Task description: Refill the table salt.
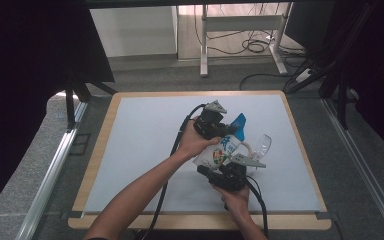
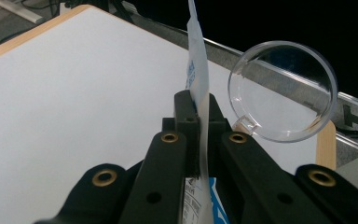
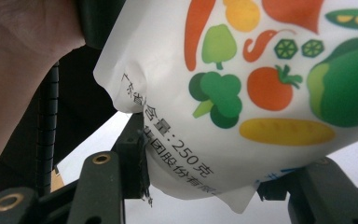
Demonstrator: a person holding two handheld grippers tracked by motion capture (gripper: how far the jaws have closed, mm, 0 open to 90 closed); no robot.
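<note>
Lying beside bag (image 1: 219, 152): bare clear dish (image 1: 262, 145)

Clear cup (image 1: 261, 146) just beside pouch (image 1: 220, 152)

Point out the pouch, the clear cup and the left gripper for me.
pouch (image 3: 261, 93): right gripper view, on its printed vegetable face.
clear cup (image 2: 282, 91): left gripper view, on its round transparent base.
left gripper (image 2: 199, 109): left gripper view, between the fingertips clamped on the pouch's edge.

white pouch (image 3: 242, 93) printed with vegetables, held tilted above the table beside a clear round cup (image 2: 282, 91).
</note>
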